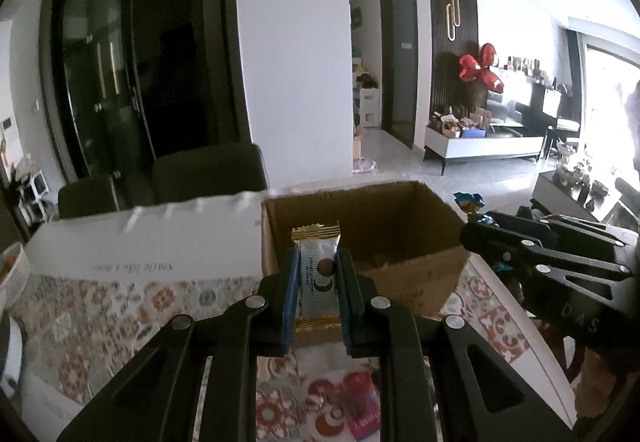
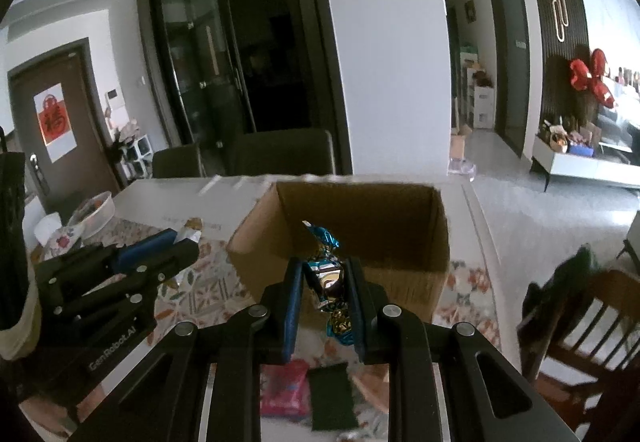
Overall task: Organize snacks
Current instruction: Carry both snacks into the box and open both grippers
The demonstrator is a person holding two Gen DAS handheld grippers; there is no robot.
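Observation:
My left gripper (image 1: 318, 278) is shut on a white snack bar with gold ends (image 1: 318, 266), held upright just in front of the open brown cardboard box (image 1: 400, 213). My right gripper (image 2: 326, 282) is shut on a blue and gold foil-wrapped candy (image 2: 326, 278), held at the near wall of the same box (image 2: 400, 209). The right gripper shows in the left wrist view (image 1: 472, 232) at the box's right side, with the candy's blue end (image 1: 468, 199) showing. The left gripper shows in the right wrist view (image 2: 182, 242) left of the box.
A long white box (image 1: 140, 246) lies left of the cardboard box on the patterned tablecloth (image 1: 100, 318). A pink packet (image 2: 284, 388) and a dark green packet (image 2: 334, 398) lie below the grippers. A white bowl (image 2: 94, 211) stands far left. Dark chairs (image 1: 208, 173) stand behind the table; a wooden chair (image 2: 580, 326) stands right.

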